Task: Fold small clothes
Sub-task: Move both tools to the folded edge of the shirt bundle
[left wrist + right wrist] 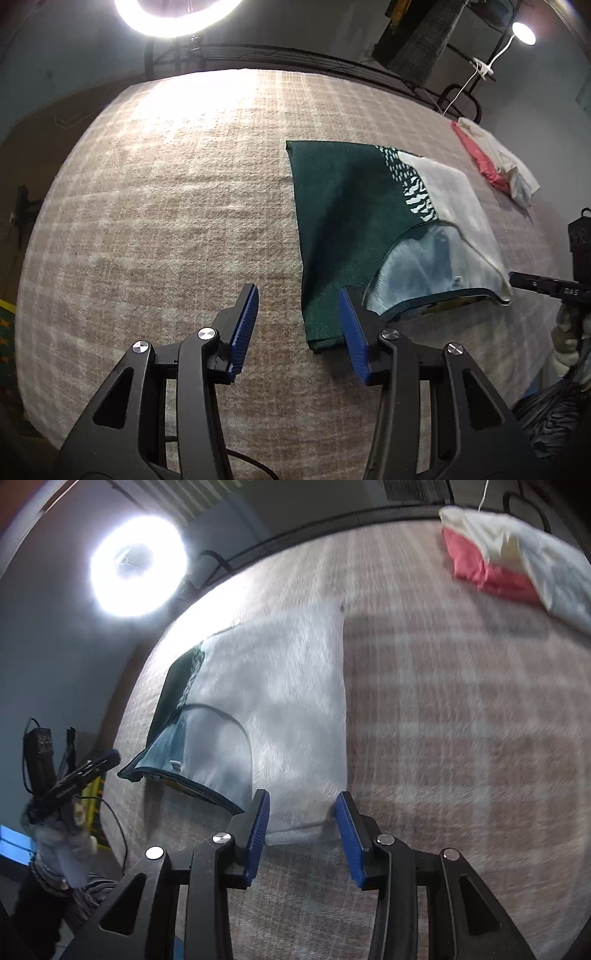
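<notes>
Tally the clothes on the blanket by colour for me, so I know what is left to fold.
Green and white garment, lying flat: 1
White garment, in the far pile: 1
Pink-red garment, under the white one in that pile: 1
Total: 3 pieces that I can tell apart; the pile may hide more.

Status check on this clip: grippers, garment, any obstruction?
Left gripper open, nothing between pads. Right gripper open, straddling near edge of green-and-white garment, not clamped. Garment folded flat on plaid blanket. Nothing obstructing; red-and-white clothes lie apart.
</notes>
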Motion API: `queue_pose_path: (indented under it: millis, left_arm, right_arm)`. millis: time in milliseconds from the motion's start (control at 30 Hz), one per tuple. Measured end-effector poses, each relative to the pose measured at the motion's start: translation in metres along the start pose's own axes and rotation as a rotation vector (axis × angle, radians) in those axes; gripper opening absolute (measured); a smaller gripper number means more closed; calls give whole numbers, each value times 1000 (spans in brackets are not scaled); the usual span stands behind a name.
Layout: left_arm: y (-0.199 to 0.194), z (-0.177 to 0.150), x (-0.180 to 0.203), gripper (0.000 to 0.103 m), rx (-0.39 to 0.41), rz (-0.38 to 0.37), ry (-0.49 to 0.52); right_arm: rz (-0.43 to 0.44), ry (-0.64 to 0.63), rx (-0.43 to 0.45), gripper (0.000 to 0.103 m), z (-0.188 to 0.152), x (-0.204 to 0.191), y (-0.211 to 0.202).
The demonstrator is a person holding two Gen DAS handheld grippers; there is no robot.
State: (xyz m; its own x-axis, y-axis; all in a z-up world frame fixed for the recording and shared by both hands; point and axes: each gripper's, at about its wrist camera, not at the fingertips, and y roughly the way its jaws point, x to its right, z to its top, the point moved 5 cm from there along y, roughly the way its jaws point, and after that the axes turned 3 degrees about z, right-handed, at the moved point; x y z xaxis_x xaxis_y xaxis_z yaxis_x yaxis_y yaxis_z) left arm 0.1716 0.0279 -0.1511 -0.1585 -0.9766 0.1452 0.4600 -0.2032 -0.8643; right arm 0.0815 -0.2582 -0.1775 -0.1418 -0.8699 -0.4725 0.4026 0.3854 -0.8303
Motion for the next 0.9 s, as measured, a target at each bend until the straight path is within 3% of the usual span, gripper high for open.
queue_pose_path:
  millis: [67,167,267,400,467,500,567,700,833,900]
  left_arm:
    - [5,2,6,46,8,28,22]
    - [12,3,18,46,15,74,65]
    - [20,-3,29,46,-6,112,116]
    - [24,-13,40,46,-13,139,179]
    - [21,-13,41,46,2,138,182]
    - [18,-13,41,46,9,133,182]
    - [14,-12,41,46,19,125,176]
    - [6,-7,40,46,44,113,155]
    - [2,-3,33,46,56,88,107]
    - [0,0,32,46,62,73,78]
  right_arm:
    - [13,-3,-19,26,-3,-1,6]
    - [-12,-26,-25,5,-5,-3,11]
    - [-52,-53,-21,2,-5,-5,11]
    - [-133,-121,-21,4,-5,-9,10]
    - [-185,-193,-20,15,-6,-21,8]
    - [-190,-207,-14,27,-7,-25,6]
    - [-192,-232,12,33,-6,-36,0]
    - [-235,-291,95,34,7,-53,-15]
    - [-185,-307,157,33,31,-64,-21]
    - [-162,-324,162,24,50,-76,-13]
